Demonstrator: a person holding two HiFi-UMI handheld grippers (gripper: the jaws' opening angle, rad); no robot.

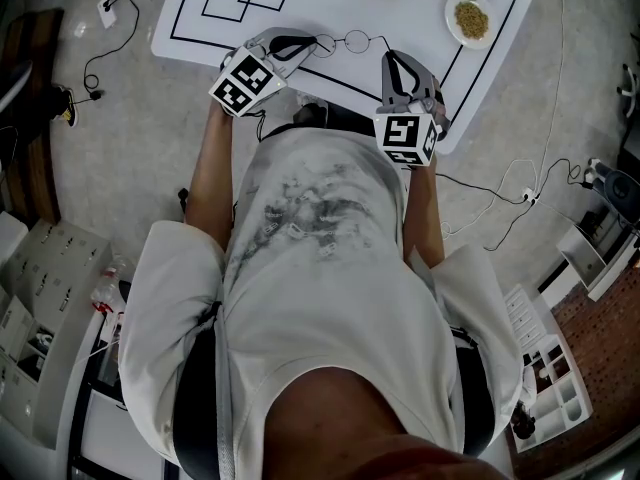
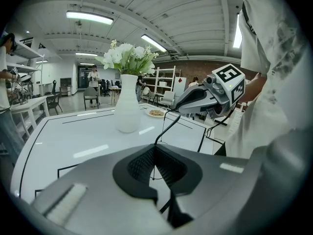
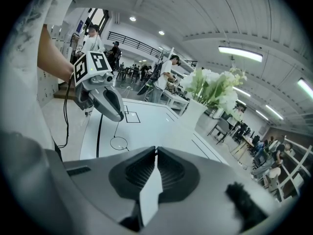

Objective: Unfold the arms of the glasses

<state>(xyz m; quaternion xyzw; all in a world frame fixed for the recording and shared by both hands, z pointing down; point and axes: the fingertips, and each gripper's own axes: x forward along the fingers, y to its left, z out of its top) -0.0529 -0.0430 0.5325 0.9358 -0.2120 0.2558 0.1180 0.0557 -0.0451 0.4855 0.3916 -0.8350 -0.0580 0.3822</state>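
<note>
- The glasses (image 1: 342, 40) have a thin dark wire frame with two round lenses. They sit between my two grippers, over the near edge of the white table (image 1: 400, 8).
- My left gripper (image 1: 310, 44) is clenched on the glasses at their left end. A slim black arm (image 2: 166, 127) rises out of its closed tips.
- One round lens (image 3: 119, 143) hangs just under those left tips.
- My right gripper (image 1: 390, 60) has its jaws pressed together at the glasses' right end. I cannot tell if the frame is pinched there.
- A small white plate (image 1: 450, 10) holding a yellowish-brown heap of food (image 1: 471, 19) stands farther back on the table, to the right.
- A white vase (image 2: 127, 109) holds white flowers (image 2: 128, 57).
</note>
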